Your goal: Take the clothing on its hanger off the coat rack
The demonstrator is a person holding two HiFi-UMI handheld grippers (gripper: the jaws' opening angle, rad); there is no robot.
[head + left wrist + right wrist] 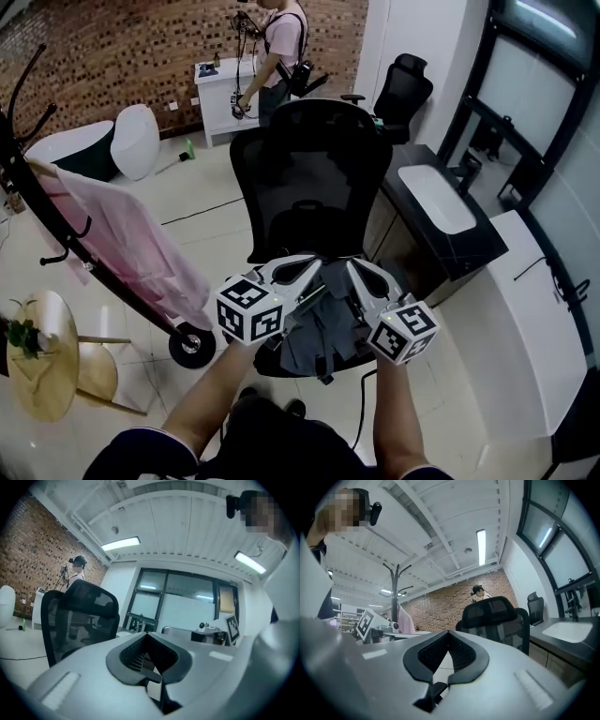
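Hovering side by side above the black office chair (309, 169) were 2 grippers | left gripper (314, 266) (146, 634): jaws pressed together, empty | right gripper (353, 267) (448, 632): jaws pressed together, empty | pink clothing (131, 244) hung on the coat rack (37, 202) at left, well apart from both.

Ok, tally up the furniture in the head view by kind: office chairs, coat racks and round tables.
Black office chairs: 2
Coat rack: 1
Round wooden table: 1
Total: 4
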